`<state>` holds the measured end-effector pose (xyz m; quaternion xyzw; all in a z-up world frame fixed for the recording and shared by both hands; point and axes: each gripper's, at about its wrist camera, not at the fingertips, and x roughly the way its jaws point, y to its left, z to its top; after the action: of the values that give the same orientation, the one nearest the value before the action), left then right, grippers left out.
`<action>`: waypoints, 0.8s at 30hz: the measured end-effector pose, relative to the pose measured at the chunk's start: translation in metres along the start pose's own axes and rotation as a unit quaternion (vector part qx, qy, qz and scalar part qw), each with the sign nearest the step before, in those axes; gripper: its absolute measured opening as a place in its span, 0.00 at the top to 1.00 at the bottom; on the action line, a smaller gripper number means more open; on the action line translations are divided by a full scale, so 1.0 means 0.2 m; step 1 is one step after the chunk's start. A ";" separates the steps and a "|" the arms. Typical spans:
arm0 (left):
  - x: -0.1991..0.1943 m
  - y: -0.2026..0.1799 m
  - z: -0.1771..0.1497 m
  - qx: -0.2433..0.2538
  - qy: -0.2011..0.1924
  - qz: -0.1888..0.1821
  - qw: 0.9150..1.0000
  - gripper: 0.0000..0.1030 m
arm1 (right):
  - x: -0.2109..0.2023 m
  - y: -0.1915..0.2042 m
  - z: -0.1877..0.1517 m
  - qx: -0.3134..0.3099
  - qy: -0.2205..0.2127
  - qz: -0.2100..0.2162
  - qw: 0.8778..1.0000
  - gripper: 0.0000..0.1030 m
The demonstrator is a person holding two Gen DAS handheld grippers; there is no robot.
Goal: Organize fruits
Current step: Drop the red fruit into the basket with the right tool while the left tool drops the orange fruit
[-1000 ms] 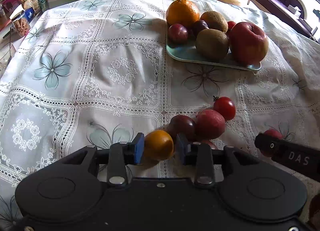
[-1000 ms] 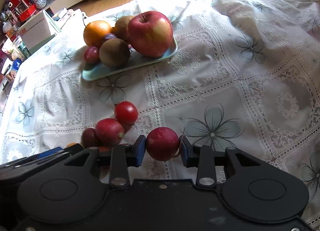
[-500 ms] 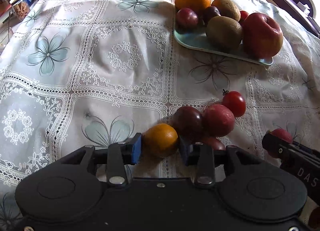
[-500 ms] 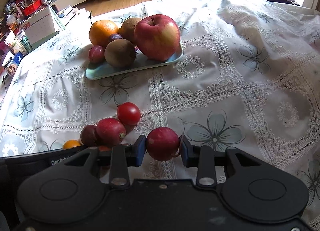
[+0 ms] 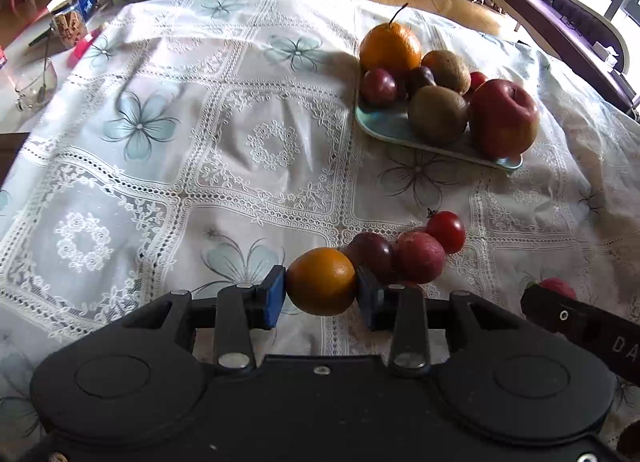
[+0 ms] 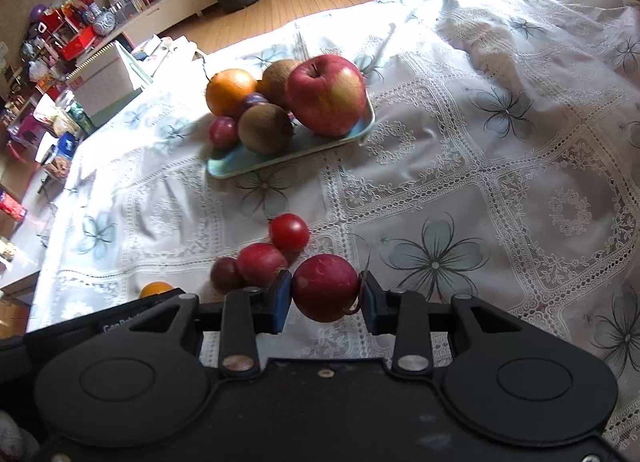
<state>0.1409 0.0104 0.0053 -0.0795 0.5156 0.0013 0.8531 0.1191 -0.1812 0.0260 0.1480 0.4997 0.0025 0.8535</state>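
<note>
Round orange fruit (image 5: pixel 321 281) pinched between left gripper (image 5: pixel 321 296) fingers (image 5: pixel 273 296).

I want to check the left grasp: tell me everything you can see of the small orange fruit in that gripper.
The small orange fruit is round, smooth and slightly glossy, deep orange and darker underneath. It sits between the blue pads of the left gripper, one on each side, above the lace tablecloth. A dark plum lies right behind it; contact is unclear.
</note>
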 end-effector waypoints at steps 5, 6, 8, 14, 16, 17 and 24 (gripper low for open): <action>-0.34 -0.01 -0.11 0.007 -0.037 -0.013 0.999 0.56 | -0.35 0.01 -0.09 -0.013 -0.019 0.036 0.999 0.64; -0.40 -0.01 -0.15 0.012 -0.044 -0.020 0.999 0.56 | -0.42 0.01 -0.12 -0.017 -0.023 0.046 0.999 0.64; -0.52 -0.01 -0.23 0.027 -0.060 -0.031 0.997 0.56 | -0.55 0.00 -0.19 -0.028 -0.028 0.061 0.997 0.64; -0.68 -0.05 -0.49 0.064 -0.087 -0.038 0.993 0.56 | -0.80 -0.02 -0.44 -0.073 -0.042 0.045 0.995 0.64; -0.69 -0.06 -0.56 0.074 -0.085 -0.038 0.993 0.56 | -0.81 -0.04 -0.52 -0.086 -0.026 0.037 0.995 0.64; -0.68 -0.06 -0.59 0.076 -0.079 -0.039 0.993 0.56 | -0.79 -0.04 -0.55 -0.090 -0.017 0.033 0.995 0.64; -0.62 0.01 -0.74 0.056 -0.039 -0.030 0.997 0.55 | -0.66 -0.07 -0.68 -0.091 0.035 0.021 0.995 0.64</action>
<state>-0.0477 0.0011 0.0462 -0.0463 0.4791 -0.0499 0.8751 -0.0643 -0.1802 0.0731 0.0805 0.5240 0.0712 0.8449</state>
